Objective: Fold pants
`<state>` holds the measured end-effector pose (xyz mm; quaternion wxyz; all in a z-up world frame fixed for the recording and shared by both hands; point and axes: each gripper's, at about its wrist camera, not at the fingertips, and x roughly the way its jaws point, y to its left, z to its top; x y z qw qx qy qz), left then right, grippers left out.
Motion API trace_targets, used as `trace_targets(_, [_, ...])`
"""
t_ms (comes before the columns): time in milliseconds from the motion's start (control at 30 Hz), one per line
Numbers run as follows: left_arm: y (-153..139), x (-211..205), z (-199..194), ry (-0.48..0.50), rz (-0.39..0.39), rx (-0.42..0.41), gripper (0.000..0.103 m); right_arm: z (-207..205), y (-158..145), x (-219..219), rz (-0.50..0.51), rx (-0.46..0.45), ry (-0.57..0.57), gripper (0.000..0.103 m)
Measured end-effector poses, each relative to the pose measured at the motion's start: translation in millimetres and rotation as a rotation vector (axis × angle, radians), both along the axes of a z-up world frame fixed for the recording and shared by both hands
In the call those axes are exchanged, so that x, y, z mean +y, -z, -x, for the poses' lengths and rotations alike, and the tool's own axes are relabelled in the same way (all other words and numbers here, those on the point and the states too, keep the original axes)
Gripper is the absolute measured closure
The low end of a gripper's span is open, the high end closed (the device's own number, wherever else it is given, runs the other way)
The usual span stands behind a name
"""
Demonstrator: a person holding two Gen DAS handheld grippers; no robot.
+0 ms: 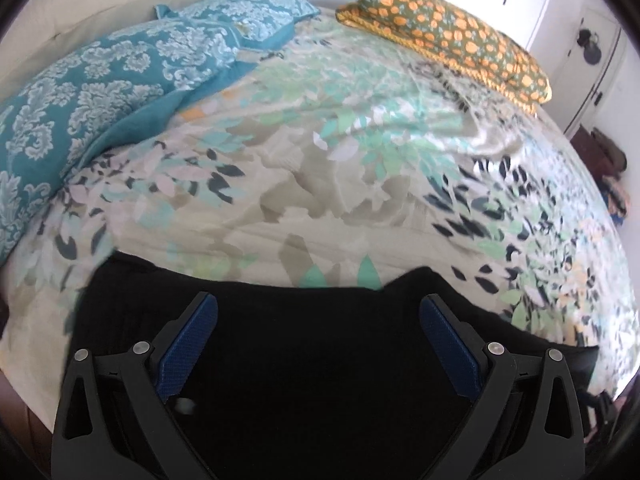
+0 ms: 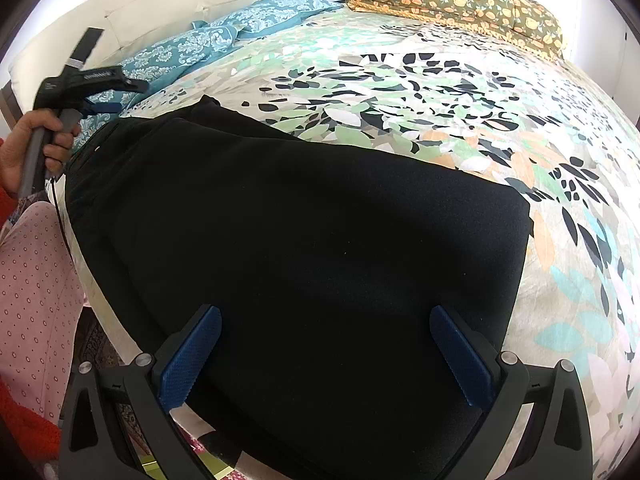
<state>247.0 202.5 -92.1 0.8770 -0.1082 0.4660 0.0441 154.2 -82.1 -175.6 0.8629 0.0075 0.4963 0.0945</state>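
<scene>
Black pants (image 2: 304, 220) lie folded flat on the floral bedspread (image 2: 420, 80) near the bed's front edge. In the right wrist view my right gripper (image 2: 326, 328) hovers open just above their near end, blue pads (image 2: 192, 356) spread wide with nothing between them. The left gripper (image 2: 100, 108) shows at the far left of that view, held by a hand (image 2: 36, 148) beside the waistband end. In the left wrist view my left gripper (image 1: 318, 320) stands open over the black pants (image 1: 320, 344), which fill the lower part of the view.
Two teal patterned pillows (image 1: 112, 76) lie at the head of the bed by a cream headboard (image 2: 160, 4). A folded olive quilt with orange flowers (image 1: 452, 32) lies along the far edge. A leg in pink dotted fabric (image 2: 36, 300) stands beside the bed. White cupboard doors (image 1: 560, 20) rise behind.
</scene>
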Motion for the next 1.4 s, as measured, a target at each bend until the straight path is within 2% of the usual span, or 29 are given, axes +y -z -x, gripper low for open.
trace_targets(100, [-21.1,61.8,9.1,-0.076,0.032,-0.006,0.001,-0.6,-0.2,0.4,0.002,0.003,0.000,0.000])
trace_targets(167, [-19.2,106.5,15.4,-0.162,0.065,0.014,0.001,-0.5,-0.1,0.5,0.002,0.003,0.001,0.000])
trace_targets(267, [8.4,158.9,25.1,-0.271,0.192,0.088,0.002,-0.6,-0.2,0.8,0.004,0.004,0.003,0.000])
trace_targets(367, [39.5,169.4,32.8,-0.276,0.262,0.147,0.003,-0.3,-0.1,0.9,0.008,0.004,0.009,0.000])
trace_targets(433, [55.0,160.8,31.5,-0.223,0.278,0.184,0.003,0.2,-0.4,1.2,0.011,0.005,0.012,0.000])
trace_targets(567, [84.1,138.0,25.0,-0.141,0.226,0.286,0.001,0.4,-0.3,1.9,0.015,0.006,0.018,0.000])
trace_targets(667, [92.9,136.8,28.1,-0.150,0.261,0.275,0.002,0.5,-0.3,2.6,0.018,0.006,0.021,0.000])
trace_targets(700, [92.7,136.0,28.8,-0.152,0.270,0.276,0.004,0.6,-0.3,2.6,0.018,0.006,0.022,0.000])
trace_targets(733, [89.7,136.9,28.4,-0.147,0.289,0.275,0.020,0.7,-0.3,2.7,0.018,0.006,0.022,0.000])
trace_targets(767, [84.9,135.5,28.6,-0.131,0.323,0.265,0.043,0.9,-0.4,2.8,0.018,0.006,0.022,0.000])
trace_targets(800, [79.9,133.1,29.5,-0.133,0.327,0.268,0.050,0.9,-0.4,2.7,0.018,0.006,0.022,0.000])
trace_targets(833, [73.5,133.2,31.1,-0.135,0.316,0.265,0.068,0.9,-0.5,2.9,0.018,0.005,0.022,0.000])
trace_targets(867, [66.4,132.0,34.1,-0.140,0.314,0.254,0.079,1.0,-0.4,3.0,0.017,0.004,0.022,0.000])
trace_targets(1000, [24.4,123.0,48.6,-0.156,0.374,0.163,0.086,0.8,-0.7,3.6,0.016,0.005,0.021,0.000])
trace_targets(1133, [-32.9,80.7,58.3,-0.070,0.490,0.063,0.089,0.2,-0.7,4.4,0.016,0.008,0.019,0.000])
trace_targets(1267, [-76.7,4.4,49.8,0.073,0.529,0.024,0.090,-1.4,-0.6,4.1,0.015,0.014,0.014,0.000])
trace_targets(1333, [-84.2,-40.7,40.7,0.147,0.545,0.022,0.092,-1.5,-0.6,3.9,0.014,0.016,0.013,0.000])
trace_targets(1400, [-78.5,-86.3,29.9,0.211,0.559,0.041,0.095,-1.6,-0.8,3.9,0.014,0.016,0.012,0.000])
